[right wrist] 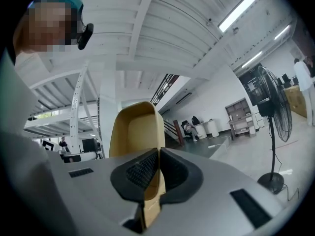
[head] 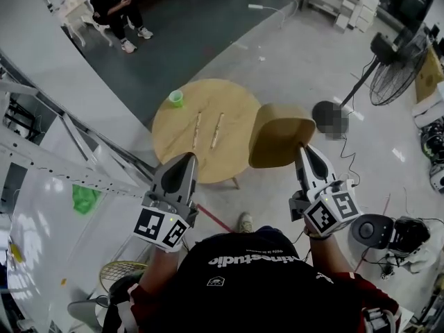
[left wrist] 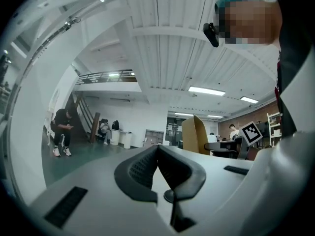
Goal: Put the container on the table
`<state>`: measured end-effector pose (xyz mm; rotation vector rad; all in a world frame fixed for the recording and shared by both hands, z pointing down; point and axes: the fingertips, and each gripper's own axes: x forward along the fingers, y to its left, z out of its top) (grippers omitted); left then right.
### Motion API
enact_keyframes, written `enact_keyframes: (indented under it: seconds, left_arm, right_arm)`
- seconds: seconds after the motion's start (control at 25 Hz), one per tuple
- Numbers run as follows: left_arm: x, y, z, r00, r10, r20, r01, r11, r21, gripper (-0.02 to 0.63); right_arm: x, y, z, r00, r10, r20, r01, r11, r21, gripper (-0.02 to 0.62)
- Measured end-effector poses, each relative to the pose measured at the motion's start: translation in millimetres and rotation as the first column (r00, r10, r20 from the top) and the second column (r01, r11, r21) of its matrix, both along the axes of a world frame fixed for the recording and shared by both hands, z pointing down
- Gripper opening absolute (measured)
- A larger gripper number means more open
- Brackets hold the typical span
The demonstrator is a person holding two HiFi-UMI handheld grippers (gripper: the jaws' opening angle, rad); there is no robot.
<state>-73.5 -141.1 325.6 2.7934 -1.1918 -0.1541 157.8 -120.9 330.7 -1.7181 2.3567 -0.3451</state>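
A tan, scoop-shaped paper container [head: 281, 134] hangs in the air at the right edge of the round wooden table [head: 229, 103]. My right gripper [head: 302, 148] is shut on its near rim. In the right gripper view the container [right wrist: 135, 132] stands upright in front of the jaws, and its wall is pinched between the closed pads of the right gripper [right wrist: 158, 151]. My left gripper [head: 189, 158] is shut and holds nothing; it points at the table's near edge. In the left gripper view, the left gripper [left wrist: 157, 147] has its pads together, with the container [left wrist: 193, 134] off to the right.
On the table stand a green cup [head: 176, 98] and two wooden sticks [head: 197, 130]. A white metal frame [head: 69, 165] runs along the left. A standing fan [head: 395, 71] is at the right. A person sits on a chair [head: 118, 9] at the far left.
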Motion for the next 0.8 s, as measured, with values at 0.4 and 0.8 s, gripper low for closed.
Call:
enact_keyframes:
  seconds: [0.4, 0.8]
  left_arm:
    - [40.1, -30.9, 6.4, 0.997, -0.061, 0.055, 0.061, 0.998, 0.002, 0.023]
    - [0.2, -58.8, 53.7, 0.986, -0.156, 0.065, 0.159, 0.986, -0.048, 0.023]
  right_arm:
    - [26.7, -51.3, 27.7, 0.993, -0.112, 0.046, 0.115, 0.992, -0.045, 0.028]
    - [-25.2, -107.5, 95.6, 0.971, -0.234, 0.050, 0.239, 0.958, -0.156, 0.028]
